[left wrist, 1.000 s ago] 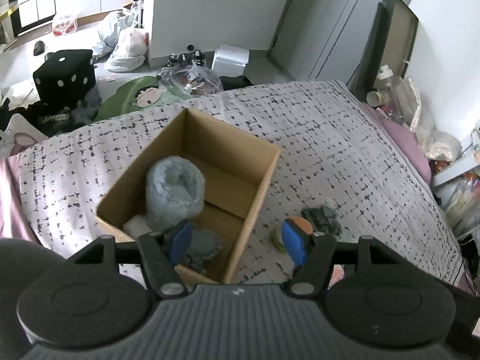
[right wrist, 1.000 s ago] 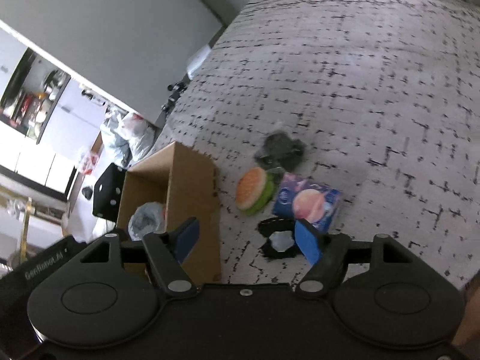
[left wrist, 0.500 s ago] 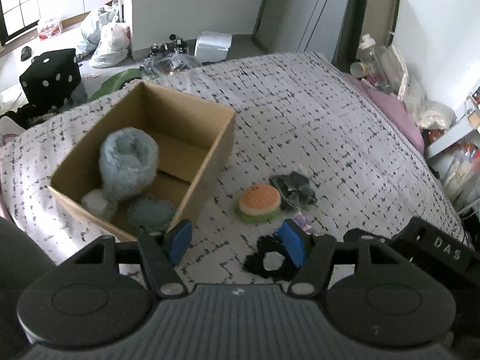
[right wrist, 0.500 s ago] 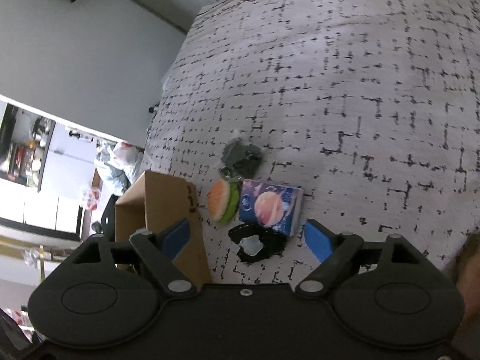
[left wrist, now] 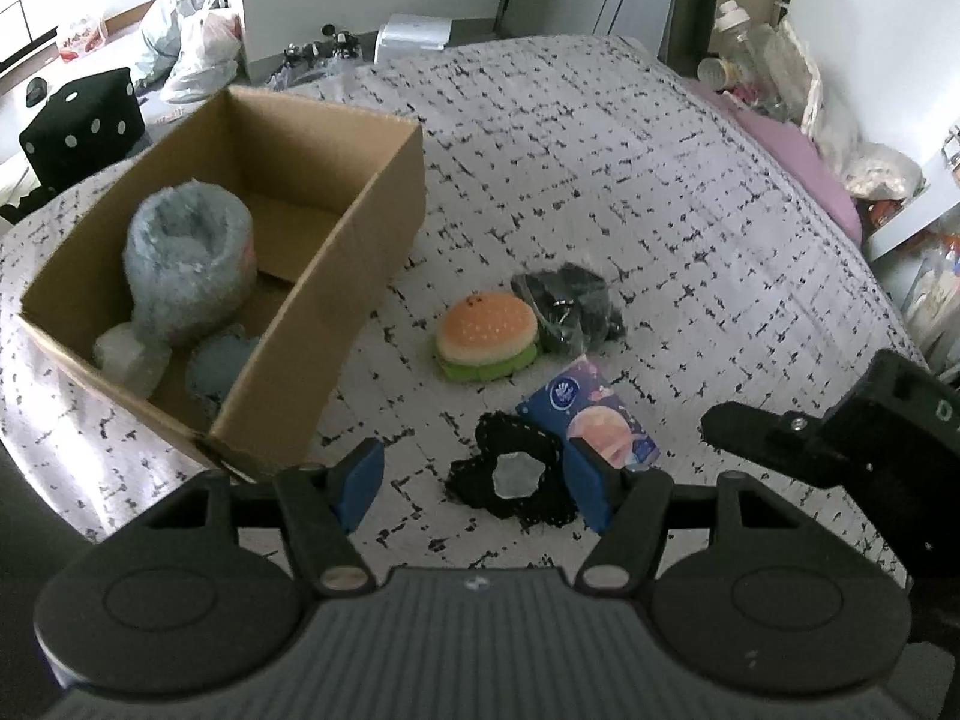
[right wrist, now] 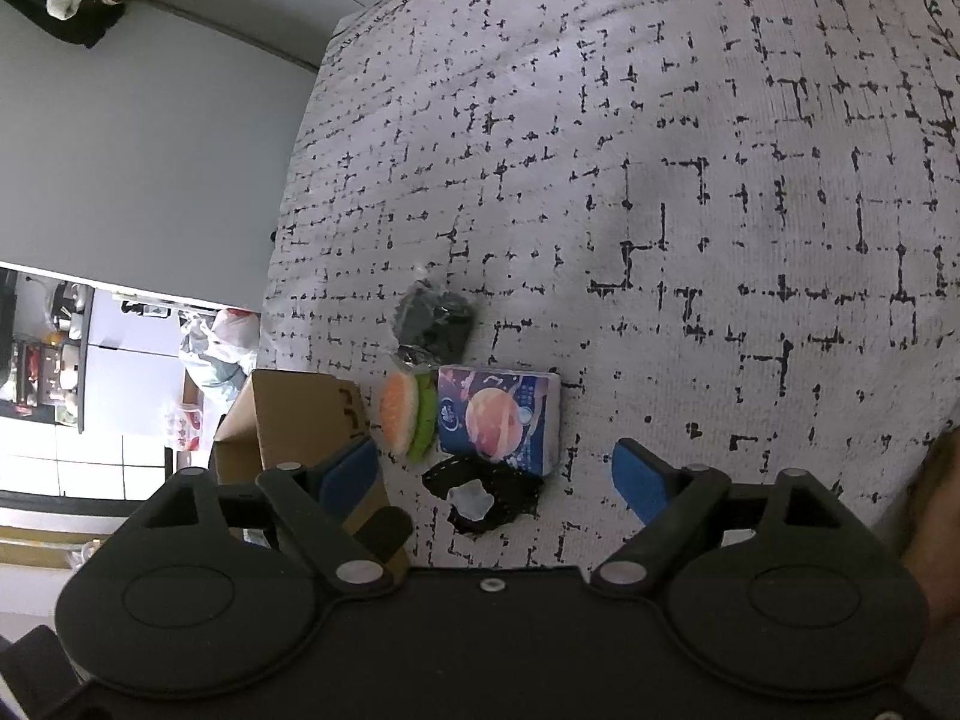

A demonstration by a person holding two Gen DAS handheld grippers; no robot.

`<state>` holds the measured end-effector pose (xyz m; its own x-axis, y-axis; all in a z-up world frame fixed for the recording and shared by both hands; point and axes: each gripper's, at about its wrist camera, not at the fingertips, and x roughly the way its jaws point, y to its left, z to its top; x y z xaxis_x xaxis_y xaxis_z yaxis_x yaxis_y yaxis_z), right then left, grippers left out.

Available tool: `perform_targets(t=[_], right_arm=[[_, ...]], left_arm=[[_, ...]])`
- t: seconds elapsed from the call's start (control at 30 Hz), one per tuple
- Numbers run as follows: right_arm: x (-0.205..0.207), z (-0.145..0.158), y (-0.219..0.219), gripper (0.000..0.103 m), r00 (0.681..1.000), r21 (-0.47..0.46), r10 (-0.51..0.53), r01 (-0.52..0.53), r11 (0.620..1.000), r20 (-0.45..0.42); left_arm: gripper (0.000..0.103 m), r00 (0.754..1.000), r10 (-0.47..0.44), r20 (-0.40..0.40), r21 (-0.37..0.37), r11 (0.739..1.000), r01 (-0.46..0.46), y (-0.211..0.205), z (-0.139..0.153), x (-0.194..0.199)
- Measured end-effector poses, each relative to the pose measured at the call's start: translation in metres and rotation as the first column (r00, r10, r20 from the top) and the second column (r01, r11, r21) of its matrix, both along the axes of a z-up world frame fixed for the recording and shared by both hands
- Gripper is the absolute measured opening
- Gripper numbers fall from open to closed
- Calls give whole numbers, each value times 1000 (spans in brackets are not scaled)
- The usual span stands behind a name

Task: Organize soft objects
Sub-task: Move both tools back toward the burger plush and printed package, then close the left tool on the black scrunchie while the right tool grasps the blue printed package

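Observation:
A cardboard box [left wrist: 360, 228] sits on the patterned bed and holds a fluffy grey-blue plush [left wrist: 186, 264], a white soft item [left wrist: 129, 354] and a small blue one [left wrist: 219, 363]. Right of the box lie a burger plush [left wrist: 486, 336], a dark bagged bundle [left wrist: 570, 306], a blue tissue pack [left wrist: 591, 420] and a black lacy item with a pale centre [left wrist: 510, 477]. My left gripper [left wrist: 474, 483] is open and empty above the lacy item. My right gripper [right wrist: 498, 477] is open and empty, near the lacy item [right wrist: 480, 498], tissue pack [right wrist: 498, 417] and burger [right wrist: 408, 417]. The right gripper's body also shows at the right of the left wrist view [left wrist: 840, 438].
The bed cover [left wrist: 630, 180] stretches far and right. On the floor beyond stand a black dice cushion [left wrist: 84, 126], plastic bags [left wrist: 192, 42] and a white box [left wrist: 414, 36]. Bottles and clutter [left wrist: 768, 60] line the bed's right side. The box corner [right wrist: 300, 414] lies left of my right gripper.
My left gripper has moved right, from over the box to over the loose items. My right gripper has opened wider and turned, with the items now nearer its middle.

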<state>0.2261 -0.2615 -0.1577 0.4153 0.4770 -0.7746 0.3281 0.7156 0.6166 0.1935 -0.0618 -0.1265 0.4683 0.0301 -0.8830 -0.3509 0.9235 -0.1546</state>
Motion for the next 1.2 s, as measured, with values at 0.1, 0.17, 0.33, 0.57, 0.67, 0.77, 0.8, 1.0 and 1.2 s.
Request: perform_targets(t=[0.1, 0.17, 0.33, 0.57, 0.67, 0.77, 0.8, 1.0, 1.2], right_arm=[[2, -4, -1, 86, 1000, 3, -5, 5, 1000, -9], [4, -7, -2, 86, 1000, 3, -14, 14, 1000, -15], [7, -12, -4, 86, 999, -2, -28, 28, 1000, -29], [16, -19, 2, 86, 999, -4, -8, 8, 1000, -51], [19, -23, 6, 86, 999, -3, 3, -4, 1000, -52], [22, -27, 12, 86, 999, -12, 15, -15, 1000, -50], [24, -29, 13, 86, 999, -16, 14, -15, 1000, -52], [33, -35, 25, 86, 998, -50, 17, -20, 999, -59], [40, -39, 38, 86, 997, -105, 39, -45, 993, -60]], left_arm=[[65, 1000, 7, -12, -7, 1000, -7, -2, -9, 4], [65, 1000, 7, -18, -20, 1000, -8, -4, -15, 7], [65, 999, -5, -42, -24, 1000, 4, -9, -31, 15], [65, 997, -6, -77, -33, 999, 3, -5, -55, 23], [65, 997, -1, -80, -33, 999, -2, -1, -63, 25], [64, 997, 6, -73, -52, 999, -10, 5, -67, 25], [64, 998, 8, -68, -57, 998, -12, 6, -67, 24], [23, 998, 9, -62, -123, 992, -17, 14, -66, 23], [21, 1000, -1, -26, -147, 989, -3, 20, -57, 21]])
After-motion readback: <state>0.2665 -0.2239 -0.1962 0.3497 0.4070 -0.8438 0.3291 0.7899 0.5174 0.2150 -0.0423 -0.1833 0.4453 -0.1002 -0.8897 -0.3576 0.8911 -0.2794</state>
